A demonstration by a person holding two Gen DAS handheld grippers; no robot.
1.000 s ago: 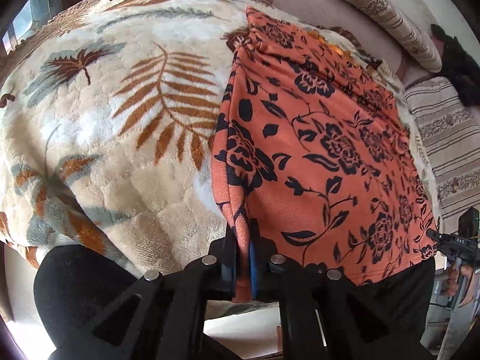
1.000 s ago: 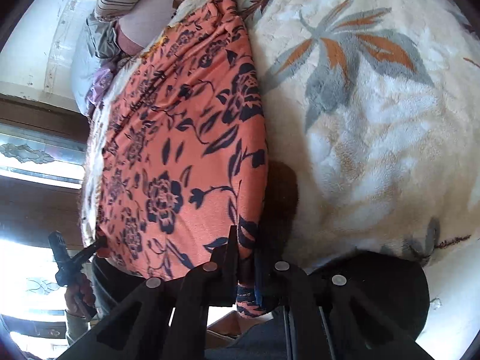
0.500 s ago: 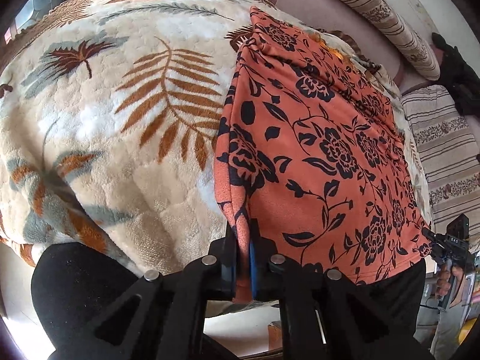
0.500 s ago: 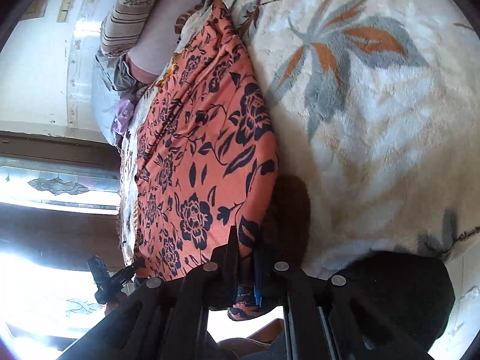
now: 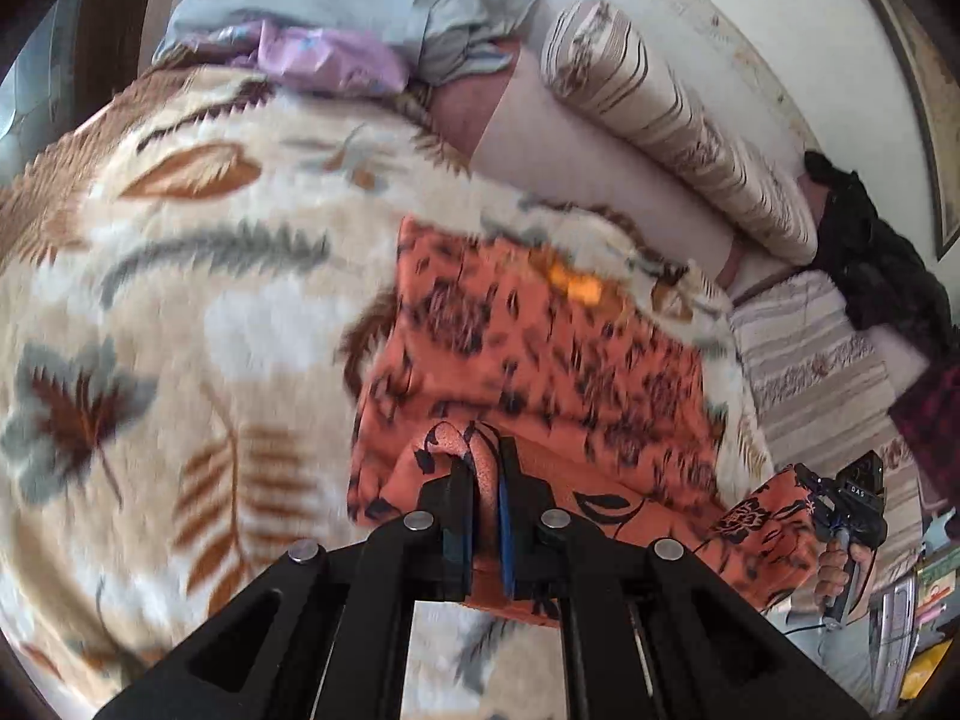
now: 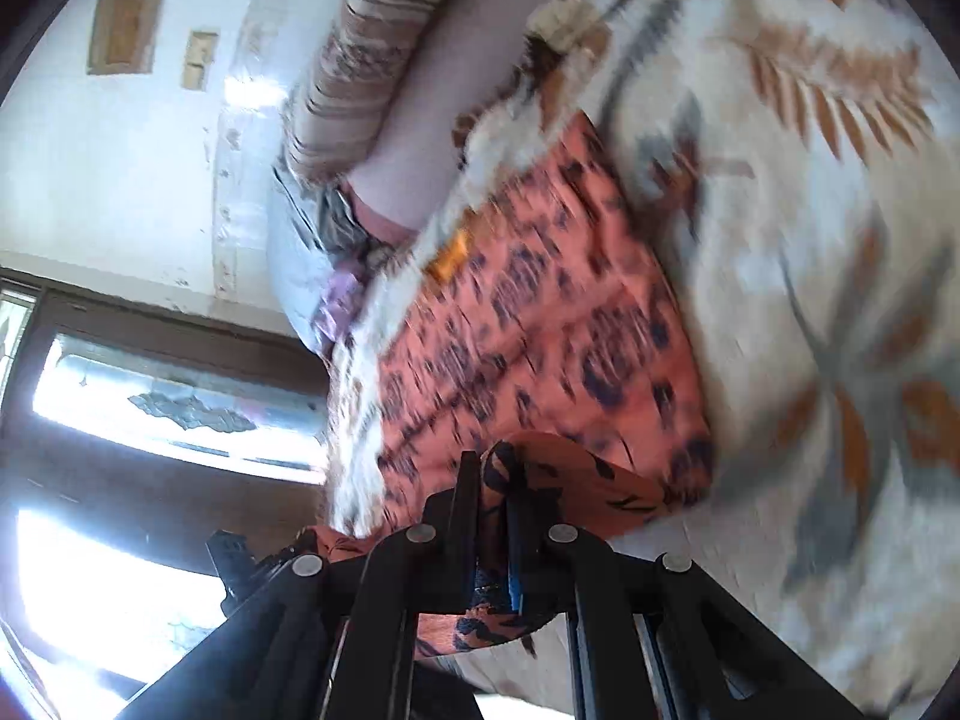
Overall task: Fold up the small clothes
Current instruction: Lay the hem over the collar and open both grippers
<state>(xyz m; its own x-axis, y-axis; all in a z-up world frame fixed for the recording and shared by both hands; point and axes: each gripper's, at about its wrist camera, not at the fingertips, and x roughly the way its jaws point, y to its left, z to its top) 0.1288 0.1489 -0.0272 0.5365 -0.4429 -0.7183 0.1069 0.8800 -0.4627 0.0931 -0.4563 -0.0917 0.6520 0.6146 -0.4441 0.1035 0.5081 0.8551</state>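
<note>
Holding a folded-up corner of the orange cloth garment with the dark flower print (image 5: 540, 360) in the left tool (image 5: 485, 480), both fingers closed tight on the fabric. Holding the other near corner of the same garment in the right tool (image 6: 493, 483), also closed on the cloth. Seeing the right tool (image 5: 849, 507) also from the left wrist view, far out to the right, with the near hem hanging between the two. Lying ahead of both tools, on the plush cream bed blanket with brown and grey leaves (image 5: 180, 300), the rest of the garment, with its far edge near the striped cream bolster pillow (image 5: 672, 120). Both views blurred, so probably carrying the hem forward for a fold, near edge over far edge.

For doing this step well: keeping both tools level and at one height, keeping the hem lightly stretched between them, bringing the corners exactly over the far corners, lowering them onto the cloth before opening. Avoiding a pull sideways, which could drag the lower layer on the soft blanket and make wrinkles.
</note>
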